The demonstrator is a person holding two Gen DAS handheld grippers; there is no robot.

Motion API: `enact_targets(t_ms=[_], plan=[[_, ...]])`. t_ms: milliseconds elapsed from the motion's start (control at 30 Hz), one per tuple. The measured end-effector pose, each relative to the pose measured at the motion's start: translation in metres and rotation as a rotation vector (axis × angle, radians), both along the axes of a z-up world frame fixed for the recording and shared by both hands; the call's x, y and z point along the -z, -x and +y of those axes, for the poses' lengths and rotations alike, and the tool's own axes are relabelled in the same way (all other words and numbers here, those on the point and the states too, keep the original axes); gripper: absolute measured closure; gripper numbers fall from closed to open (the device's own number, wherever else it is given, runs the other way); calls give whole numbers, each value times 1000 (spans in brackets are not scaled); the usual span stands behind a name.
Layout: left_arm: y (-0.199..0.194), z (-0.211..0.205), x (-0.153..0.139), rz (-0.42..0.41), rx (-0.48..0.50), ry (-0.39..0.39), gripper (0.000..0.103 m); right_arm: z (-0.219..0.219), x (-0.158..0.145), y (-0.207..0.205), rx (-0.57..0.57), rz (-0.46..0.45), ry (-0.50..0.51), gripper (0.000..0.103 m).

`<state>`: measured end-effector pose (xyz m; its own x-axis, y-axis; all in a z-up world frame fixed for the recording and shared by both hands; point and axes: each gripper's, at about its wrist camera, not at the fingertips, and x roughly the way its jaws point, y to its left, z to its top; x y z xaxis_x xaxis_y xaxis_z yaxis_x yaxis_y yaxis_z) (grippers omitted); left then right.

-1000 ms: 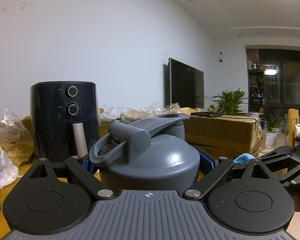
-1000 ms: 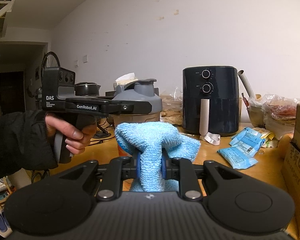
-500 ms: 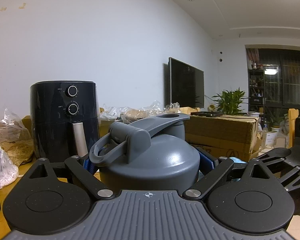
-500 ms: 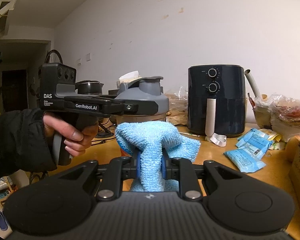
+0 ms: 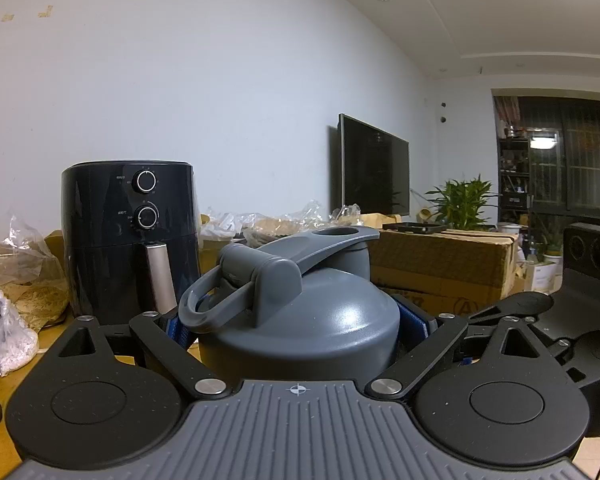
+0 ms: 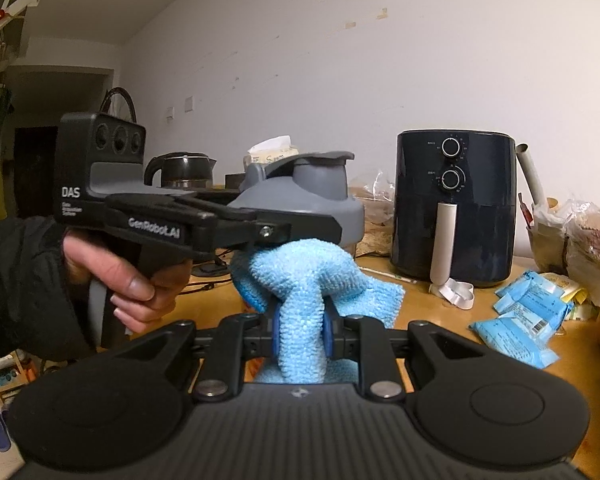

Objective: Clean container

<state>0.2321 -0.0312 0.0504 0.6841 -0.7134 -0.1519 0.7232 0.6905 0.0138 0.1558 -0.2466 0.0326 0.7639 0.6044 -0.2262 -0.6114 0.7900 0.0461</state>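
The container, a grey lidded shaker bottle, sits upright between the blue pads of the left tongs, which are pinching it just under its domed lid. In the right wrist view it stands at 12 o'clock, above the wooden table. The right tongs are pressed together on a light blue cloth, whose bunched top touches the container's side below the lid. A black air fryer stands at 2 o'clock, with blue packets lying near it.
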Motion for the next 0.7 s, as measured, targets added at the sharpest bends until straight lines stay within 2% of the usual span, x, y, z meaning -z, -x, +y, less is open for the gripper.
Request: enact_targets(t_ms=[700], plan=[[2,-1,1,-6,-8,-5,8,-2,-17,-2,-13,9,11,89]])
